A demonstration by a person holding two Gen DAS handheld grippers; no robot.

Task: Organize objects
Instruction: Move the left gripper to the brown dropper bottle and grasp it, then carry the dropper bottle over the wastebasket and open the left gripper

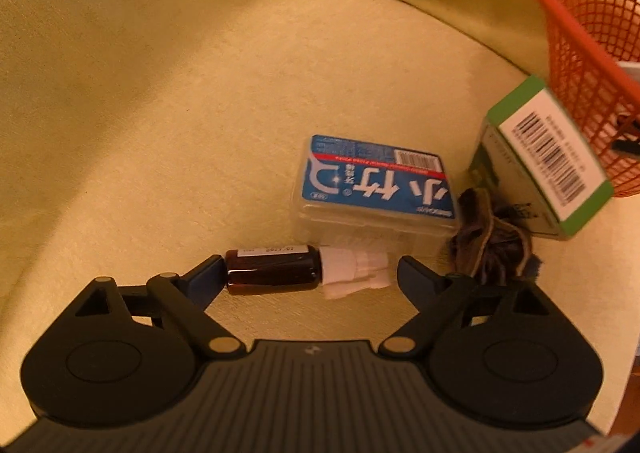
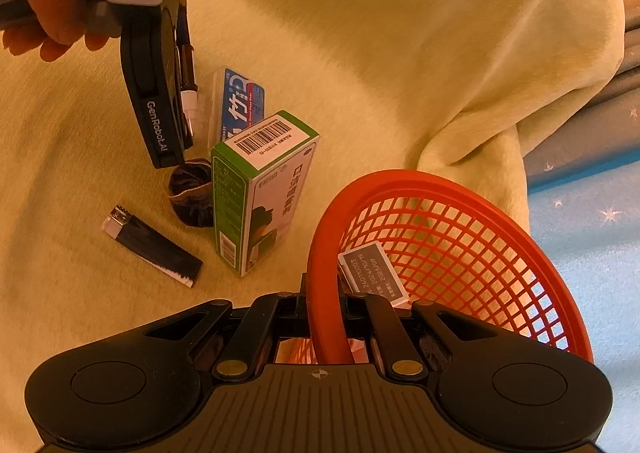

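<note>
While the left gripper has its fingers spread around the lying brown bottle, the right gripper pinches the red basket rim.

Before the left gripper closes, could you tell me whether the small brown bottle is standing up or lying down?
Lying down. The brown bottle rests on its side on the yellow blanket, white cap pointing sideways, between the open left gripper fingers.
</note>
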